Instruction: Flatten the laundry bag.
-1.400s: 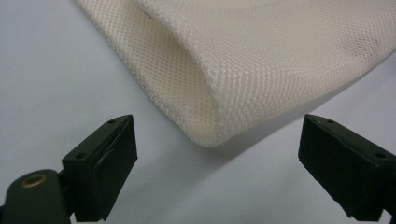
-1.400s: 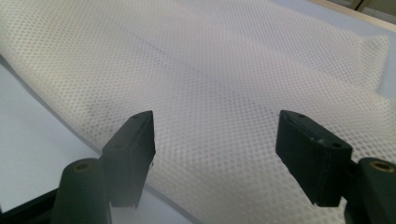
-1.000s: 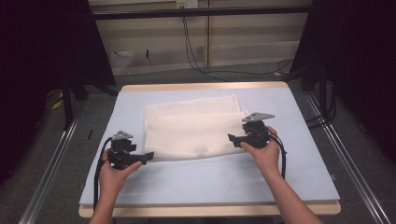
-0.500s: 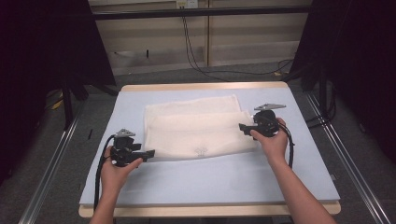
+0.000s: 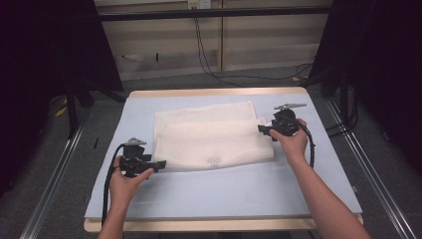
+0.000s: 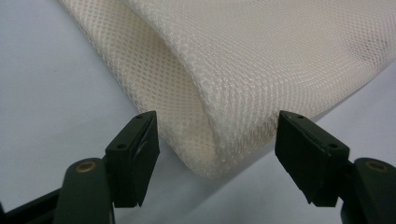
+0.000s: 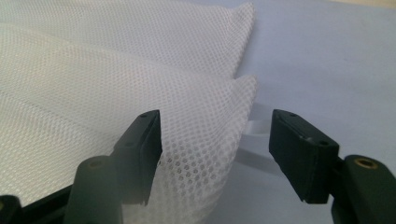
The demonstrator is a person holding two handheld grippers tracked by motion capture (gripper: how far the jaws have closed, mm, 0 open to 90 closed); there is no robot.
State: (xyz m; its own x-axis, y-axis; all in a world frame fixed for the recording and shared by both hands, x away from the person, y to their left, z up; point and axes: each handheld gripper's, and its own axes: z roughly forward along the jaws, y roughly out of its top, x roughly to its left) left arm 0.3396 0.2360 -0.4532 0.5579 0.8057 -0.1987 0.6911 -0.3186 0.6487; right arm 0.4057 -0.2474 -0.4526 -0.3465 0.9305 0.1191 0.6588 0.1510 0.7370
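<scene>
Cloth: a cream mesh cloth (image 5: 211,139) lies folded on the table (image 5: 224,184), near its middle and toward the far half; the near layer is doubled over the far one, and a strip of the far layer shows beyond it
Fold: in the left gripper view the near left corner of the cloth (image 6: 243,79) is a rounded fold, two layers thick, resting on the pale blue top
Small mark: a faint motif (image 5: 214,161) sits on the near layer close to its near edge
Left gripper: the left gripper (image 5: 160,164) is at the near left corner of the cloth, held low over the table by the left hand (image 5: 127,181); its jaws are spread wide, one on each side of the folded corner, neither pressing it (image 6: 217,140)
Right gripper: the right gripper (image 5: 261,129) is at the right edge of the cloth, toward the far side, held by the right hand (image 5: 293,142); its jaws are spread apart with the mesh corner (image 7: 205,116) rising between them, the left jaw just beside or touching the mesh, the right jaw clear of it (image 7: 215,140)
Hands: well apart, one at each end of the cloth
Table: pale blue top with a wooden rim, standing on grey floor (image 5: 378,164)
Cables: a black cable trails from each gripper along the forearm
</scene>
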